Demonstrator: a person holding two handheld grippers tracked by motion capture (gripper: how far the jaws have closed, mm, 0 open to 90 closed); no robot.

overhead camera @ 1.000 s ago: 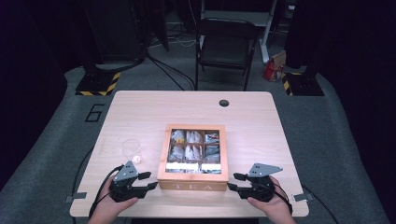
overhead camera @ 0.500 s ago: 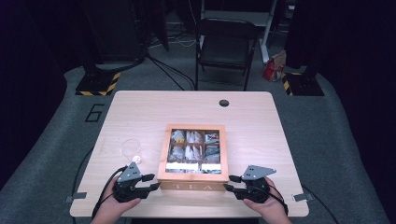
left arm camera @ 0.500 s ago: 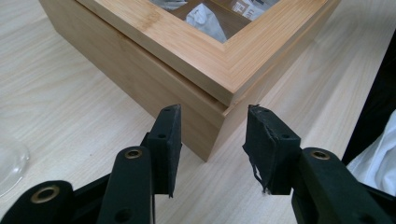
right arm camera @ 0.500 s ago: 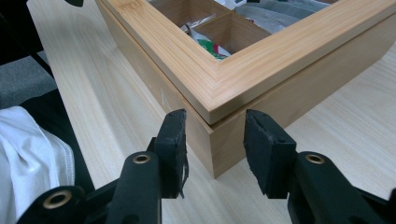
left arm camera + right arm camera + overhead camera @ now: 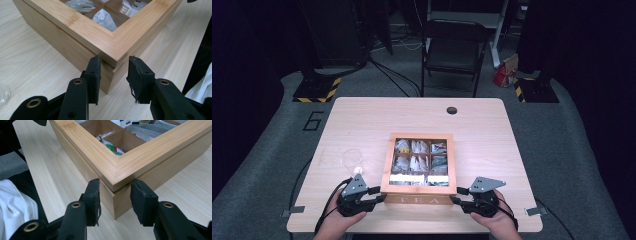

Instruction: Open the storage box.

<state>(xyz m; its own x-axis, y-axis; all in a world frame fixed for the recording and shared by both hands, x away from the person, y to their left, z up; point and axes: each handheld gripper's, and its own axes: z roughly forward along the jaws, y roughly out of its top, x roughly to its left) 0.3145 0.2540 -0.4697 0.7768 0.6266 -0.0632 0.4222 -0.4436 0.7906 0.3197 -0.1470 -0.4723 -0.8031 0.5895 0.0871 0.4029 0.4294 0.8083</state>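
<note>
1. The wooden tea box [image 5: 418, 192] sits in the lower middle of the high view, on the light wooden table [image 5: 362, 120], with its framed lid [image 5: 421, 137] shut and sachets [image 5: 417, 161] showing through the window in their compartments.
2. The left gripper [image 5: 373, 197] is at the lower left of that view, right at the box's near left corner. In the left gripper view that corner [image 5: 113, 63] pokes in between the two black jaws. The jaws have just been closing, with the corner between them; the left pad [image 5: 93, 72] looks like it touches the box wall, the right pad [image 5: 138, 75] seems a hair off, so I can't tell if it's really pinching.
3. The right gripper [image 5: 462, 196] mirrors it at the near right corner. In the right gripper view both pads [image 5: 93, 195] sit tight against the two walls just under the lid edge, so it's clamped on that corner [image 5: 113, 190].
4. A clear glass [image 5: 352, 159] stands left of the box, near the left gripper.
</note>
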